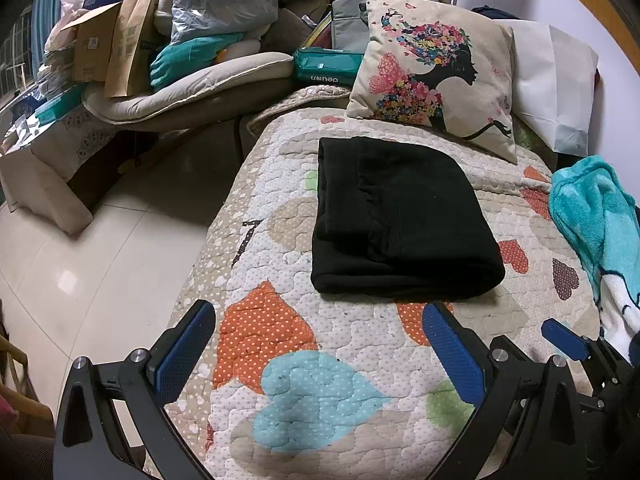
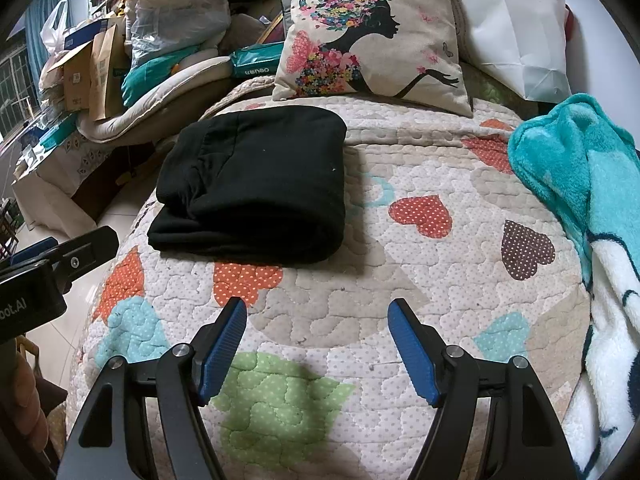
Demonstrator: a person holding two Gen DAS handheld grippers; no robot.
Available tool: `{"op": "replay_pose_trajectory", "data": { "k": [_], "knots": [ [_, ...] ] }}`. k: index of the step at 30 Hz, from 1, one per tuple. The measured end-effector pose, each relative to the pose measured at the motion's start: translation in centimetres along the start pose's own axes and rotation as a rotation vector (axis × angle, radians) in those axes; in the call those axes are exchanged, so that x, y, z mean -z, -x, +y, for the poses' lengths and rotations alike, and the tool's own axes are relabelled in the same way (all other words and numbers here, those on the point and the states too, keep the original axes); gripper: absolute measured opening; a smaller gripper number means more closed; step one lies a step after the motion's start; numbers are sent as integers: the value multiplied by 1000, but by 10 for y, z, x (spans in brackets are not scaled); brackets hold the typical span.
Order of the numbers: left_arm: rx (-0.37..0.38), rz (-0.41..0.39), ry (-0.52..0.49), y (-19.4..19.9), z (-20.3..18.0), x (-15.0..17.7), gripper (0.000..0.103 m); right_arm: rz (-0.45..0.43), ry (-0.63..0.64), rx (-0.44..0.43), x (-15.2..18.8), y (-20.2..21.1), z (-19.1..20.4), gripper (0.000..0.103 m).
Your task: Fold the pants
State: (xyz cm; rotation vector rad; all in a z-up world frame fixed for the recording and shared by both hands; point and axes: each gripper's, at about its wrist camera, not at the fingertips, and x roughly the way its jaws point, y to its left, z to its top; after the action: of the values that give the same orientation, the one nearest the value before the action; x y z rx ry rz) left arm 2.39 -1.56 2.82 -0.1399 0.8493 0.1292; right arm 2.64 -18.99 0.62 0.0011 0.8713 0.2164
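Note:
The black pants (image 1: 400, 220) lie folded into a compact rectangle on the heart-patterned quilt (image 1: 320, 360); they also show in the right wrist view (image 2: 256, 188). My left gripper (image 1: 320, 316) is open and empty, held just short of the pants' near edge. My right gripper (image 2: 318, 312) is open and empty over the quilt (image 2: 360, 280), near and to the right of the pants. The right gripper's fingers (image 1: 564, 336) show at the right in the left wrist view. The left gripper's body (image 2: 60, 260) shows at the left in the right wrist view.
A floral cushion (image 1: 436, 72) and a white bag (image 1: 556, 80) stand at the bed's far end. A teal blanket (image 2: 580, 184) lies on the right side. Piled boxes, bags and bedding (image 1: 160, 52) fill the far left. Tiled floor (image 1: 80, 264) lies left of the bed.

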Motion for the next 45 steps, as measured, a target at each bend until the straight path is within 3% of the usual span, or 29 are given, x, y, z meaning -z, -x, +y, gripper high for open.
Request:
{"op": "replay_pose_trajectory", "data": {
  "k": [45],
  "knots": [
    [17, 35, 21, -6, 1, 4, 103, 5, 0, -3, 2, -3, 1, 81]
  ]
}}
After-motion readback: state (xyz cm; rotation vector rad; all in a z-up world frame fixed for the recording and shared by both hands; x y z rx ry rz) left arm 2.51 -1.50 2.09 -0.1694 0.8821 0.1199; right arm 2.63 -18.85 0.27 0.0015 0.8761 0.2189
